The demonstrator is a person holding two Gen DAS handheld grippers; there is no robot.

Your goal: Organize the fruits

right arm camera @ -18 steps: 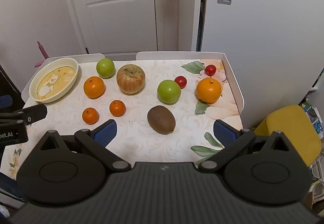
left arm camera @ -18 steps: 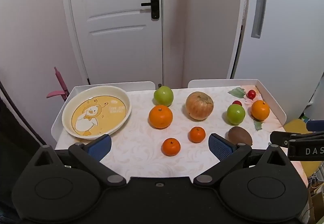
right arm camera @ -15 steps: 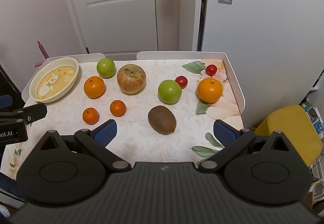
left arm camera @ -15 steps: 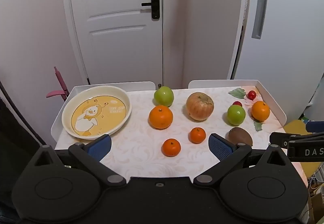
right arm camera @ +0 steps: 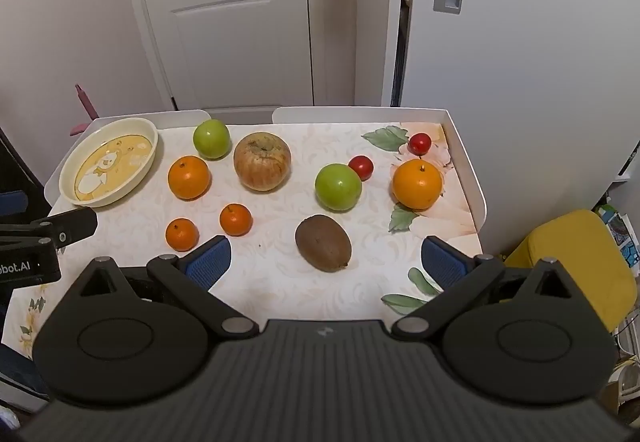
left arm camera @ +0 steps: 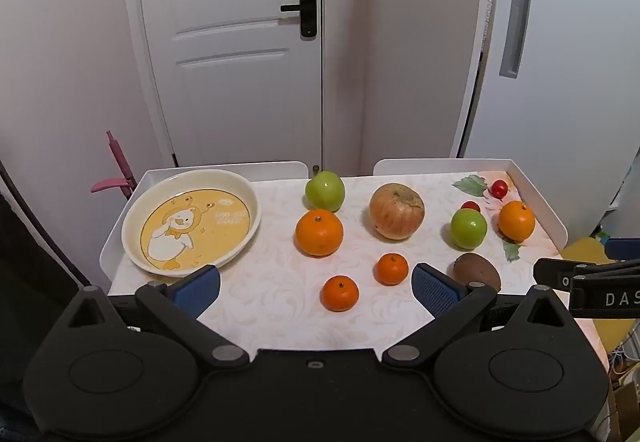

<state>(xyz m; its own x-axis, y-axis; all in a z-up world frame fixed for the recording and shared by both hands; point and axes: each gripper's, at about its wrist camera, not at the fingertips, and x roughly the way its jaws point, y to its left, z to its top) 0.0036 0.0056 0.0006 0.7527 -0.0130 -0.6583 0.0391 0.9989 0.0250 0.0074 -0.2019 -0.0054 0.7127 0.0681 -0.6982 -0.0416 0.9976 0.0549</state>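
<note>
**A:** Well, you're at the very start: both grippers hang spread wide with nothing between the pads, and every fruit lies loose on the table (left arm camera: 280, 294). The plate (left arm camera: 136, 226) holds nothing.

**B:** So which one first?

**A:** Probably a tangerine (left arm camera: 339, 293), just ahead of your left gripper (left arm camera: 316, 286), between its fingers. Drop the pads around it, close, then carry it forward-left to the plate.

**B:** And my right?

**A:** The kiwi (right arm camera: 323, 243) lies just ahead of the right gripper (right arm camera: 326, 262), a little left of centre.

**B:** Any room trouble?

**A:** The second tangerine (left arm camera: 391, 268) sits near the first, so keep the right pad clear of it. A raised rim (right arm camera: 464, 158) bounds the far and right sides; the near part of the table is open.
</note>
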